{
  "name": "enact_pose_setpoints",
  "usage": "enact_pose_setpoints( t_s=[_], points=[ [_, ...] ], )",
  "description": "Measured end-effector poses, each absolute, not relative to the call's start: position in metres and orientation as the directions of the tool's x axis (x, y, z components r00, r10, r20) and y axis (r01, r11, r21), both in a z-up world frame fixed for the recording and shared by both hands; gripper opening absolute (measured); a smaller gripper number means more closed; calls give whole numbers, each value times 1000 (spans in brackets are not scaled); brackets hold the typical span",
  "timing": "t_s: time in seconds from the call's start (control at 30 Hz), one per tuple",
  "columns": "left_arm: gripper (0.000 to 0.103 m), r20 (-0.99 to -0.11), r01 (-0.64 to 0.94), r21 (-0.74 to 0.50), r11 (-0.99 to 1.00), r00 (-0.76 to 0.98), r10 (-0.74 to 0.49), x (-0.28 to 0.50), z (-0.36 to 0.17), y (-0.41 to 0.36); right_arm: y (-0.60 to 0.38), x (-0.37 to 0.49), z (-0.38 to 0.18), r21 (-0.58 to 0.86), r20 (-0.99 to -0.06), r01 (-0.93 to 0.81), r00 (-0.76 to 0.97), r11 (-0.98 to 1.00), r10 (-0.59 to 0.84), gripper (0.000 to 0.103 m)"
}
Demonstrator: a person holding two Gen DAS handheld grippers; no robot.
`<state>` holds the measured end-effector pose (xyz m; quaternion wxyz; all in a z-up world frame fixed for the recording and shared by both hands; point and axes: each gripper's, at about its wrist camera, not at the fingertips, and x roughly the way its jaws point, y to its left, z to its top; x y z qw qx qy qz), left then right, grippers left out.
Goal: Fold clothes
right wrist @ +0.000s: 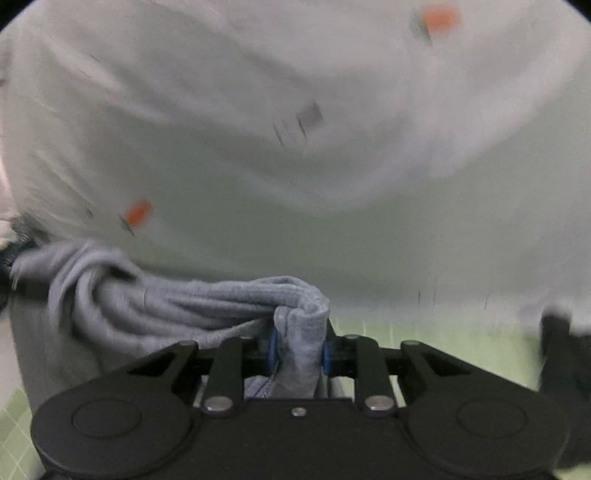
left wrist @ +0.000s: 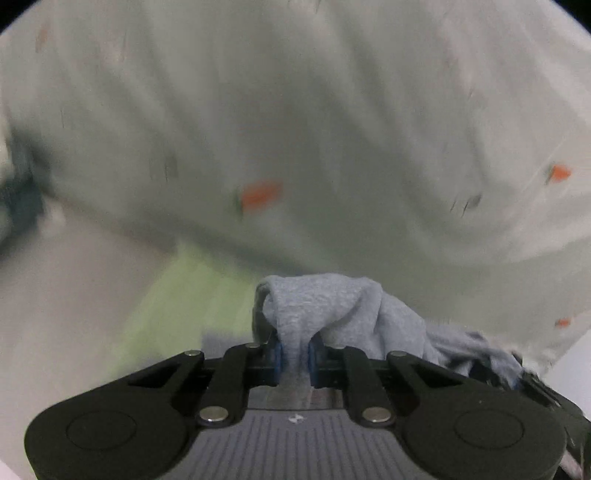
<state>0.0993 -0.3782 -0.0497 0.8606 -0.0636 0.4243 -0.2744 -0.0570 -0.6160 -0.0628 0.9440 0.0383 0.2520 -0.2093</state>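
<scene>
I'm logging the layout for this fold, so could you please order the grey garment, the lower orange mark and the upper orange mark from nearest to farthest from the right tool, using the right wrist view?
1. Grey garment: clamped in the right tool.
2. Lower orange mark: on the white cloth, left.
3. Upper orange mark: top right, farthest.

Pale green checked surface (right wrist: 14, 435), white patterned fabric (left wrist: 295, 110) over it
</scene>
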Motion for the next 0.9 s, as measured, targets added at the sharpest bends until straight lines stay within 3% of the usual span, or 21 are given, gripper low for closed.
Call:
enact_pose_setpoints(
  t_s=[0.07, 0.13, 0.27, 0.33, 0.57, 0.73, 0.9],
  points=[
    [16, -677, 413, -315, 855, 534, -507, 98, -39, -370, -601, -58, -57, -50, -474, 394, 800, 918, -369, 26],
    [16, -655, 406, -288, 867, 577, -487, 97, -28, -362, -595, -55, -67, -58, -521, 376, 779, 925, -349, 29],
    [18, -828, 210, -320, 924, 412, -380, 103, -97, -333, -588, -48, -105, -39, -670, 339, 689, 940, -276, 44],
    [20, -861, 157, -326, 932, 358, -361, 96, -120, -314, -583, -53, -117, -42, -703, 344, 657, 938, -273, 44],
    [27, -838, 133, -372, 918, 376, -395, 92, -119, -284, -598, -39, -118, -12, -705, 381, 652, 924, -278, 60],
    [56, -783, 203, -408, 890, 424, -455, 112, -100, -297, -595, 14, -120, -38, -734, 251, 650, 967, -197, 75],
    [60, -775, 293, -393, 871, 405, -486, 132, -96, -334, -578, 63, -143, 9, -799, 75, 600, 997, -38, 75]
  ],
)
